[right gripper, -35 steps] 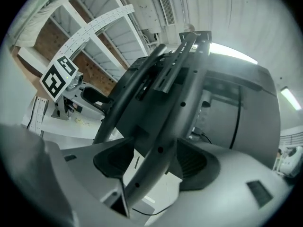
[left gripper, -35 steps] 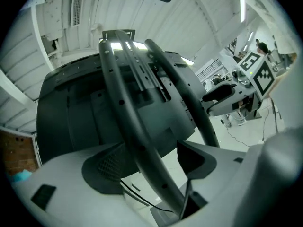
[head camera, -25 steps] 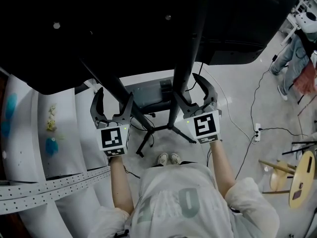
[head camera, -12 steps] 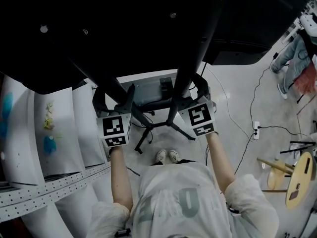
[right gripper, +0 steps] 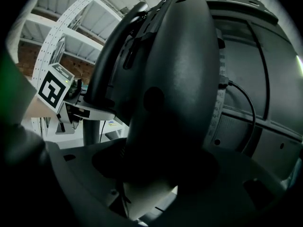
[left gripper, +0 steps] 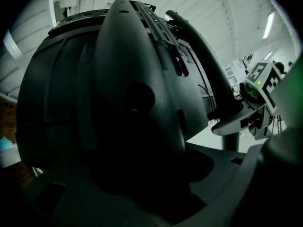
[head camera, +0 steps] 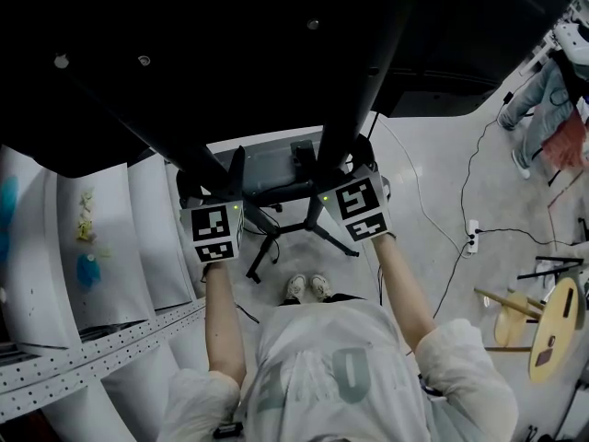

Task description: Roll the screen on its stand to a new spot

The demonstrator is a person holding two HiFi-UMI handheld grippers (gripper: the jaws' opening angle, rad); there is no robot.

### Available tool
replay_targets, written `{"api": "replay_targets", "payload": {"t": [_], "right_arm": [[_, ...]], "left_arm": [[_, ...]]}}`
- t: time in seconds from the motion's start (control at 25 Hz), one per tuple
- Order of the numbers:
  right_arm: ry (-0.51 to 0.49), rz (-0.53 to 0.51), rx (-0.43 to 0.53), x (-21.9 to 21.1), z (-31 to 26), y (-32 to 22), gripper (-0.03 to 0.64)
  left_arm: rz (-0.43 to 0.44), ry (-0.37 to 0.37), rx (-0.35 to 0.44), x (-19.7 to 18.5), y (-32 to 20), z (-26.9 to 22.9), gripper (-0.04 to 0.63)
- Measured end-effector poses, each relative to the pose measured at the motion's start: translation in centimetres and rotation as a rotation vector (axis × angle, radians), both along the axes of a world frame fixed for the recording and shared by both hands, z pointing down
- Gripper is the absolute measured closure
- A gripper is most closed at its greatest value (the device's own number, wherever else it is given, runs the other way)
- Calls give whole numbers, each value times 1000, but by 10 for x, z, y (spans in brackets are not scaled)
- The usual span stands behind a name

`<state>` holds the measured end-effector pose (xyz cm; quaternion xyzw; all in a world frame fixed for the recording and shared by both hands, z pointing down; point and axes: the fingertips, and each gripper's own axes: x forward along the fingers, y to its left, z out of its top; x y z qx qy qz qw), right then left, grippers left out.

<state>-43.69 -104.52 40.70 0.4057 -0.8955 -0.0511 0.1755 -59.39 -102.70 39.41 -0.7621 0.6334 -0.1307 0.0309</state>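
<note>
Left tool (head camera: 210,180) and right tool (head camera: 347,162) each clamped tight on a post of the stand (head camera: 366,81), just beneath the big dark screen (head camera: 230,44) it carries: grip's set, I'd say, with all the rolling to come.

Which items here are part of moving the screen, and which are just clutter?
In the job: screen; stand; left hand-held gripper and right hand-held gripper, both clamped on the stand's posts.
Lying about: power strip with its cable on the floor; wooden stool; perforated rail.
</note>
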Motion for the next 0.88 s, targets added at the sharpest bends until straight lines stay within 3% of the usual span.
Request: {"api": "replay_targets", "payload": {"t": [0.76, 0.88], "right_arm": [[-23, -66, 11, 14, -7, 36, 331], [-49, -93, 32, 18, -9, 67, 332]], "left_arm": [[-55, 30, 5, 15, 47, 0, 327], [-62, 34, -6, 19, 74, 1, 328]]}}
